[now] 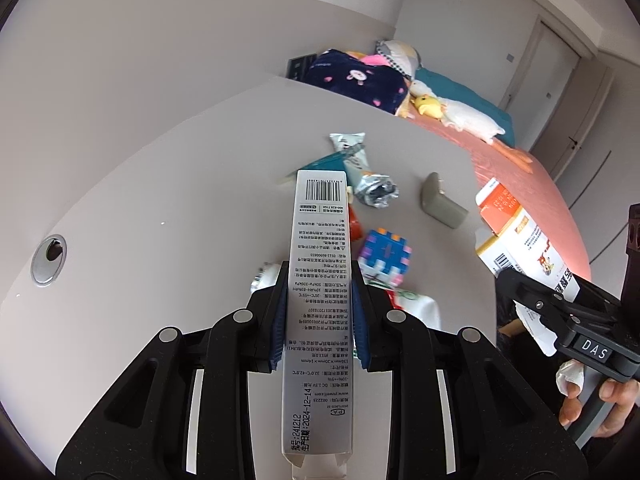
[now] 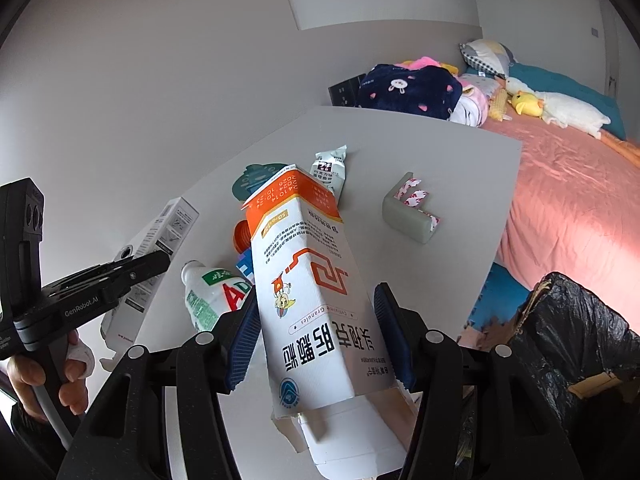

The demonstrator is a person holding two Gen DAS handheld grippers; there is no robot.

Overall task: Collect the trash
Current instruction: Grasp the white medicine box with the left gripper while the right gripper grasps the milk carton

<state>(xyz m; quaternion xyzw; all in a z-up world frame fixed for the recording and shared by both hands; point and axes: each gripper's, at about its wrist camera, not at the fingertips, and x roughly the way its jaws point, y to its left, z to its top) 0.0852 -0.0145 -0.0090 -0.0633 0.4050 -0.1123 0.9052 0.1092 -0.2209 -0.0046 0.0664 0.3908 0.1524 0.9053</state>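
My left gripper point(image 1: 319, 312) is shut on a long silver box point(image 1: 318, 280) with a barcode, held above the white table point(image 1: 160, 200). My right gripper point(image 2: 316, 332) is shut on a white and orange medicine box point(image 2: 308, 280), also held above the table. Each gripper with its box shows in the other view: the right one point(image 1: 532, 292) at the right edge, the left one point(image 2: 120, 276) at the left. On the table lie a foil wrapper point(image 1: 362, 172), a plastic bottle point(image 2: 208, 296), a coloured cube point(image 1: 384, 256) and a grey corner guard point(image 2: 412, 212).
A bin lined with a black bag point(image 2: 576, 344) stands low on the right, beside the table. A bed with a pink cover point(image 2: 568, 200), pillows and plush toys lies beyond the table. A cable hole point(image 1: 49, 258) sits in the table's left part.
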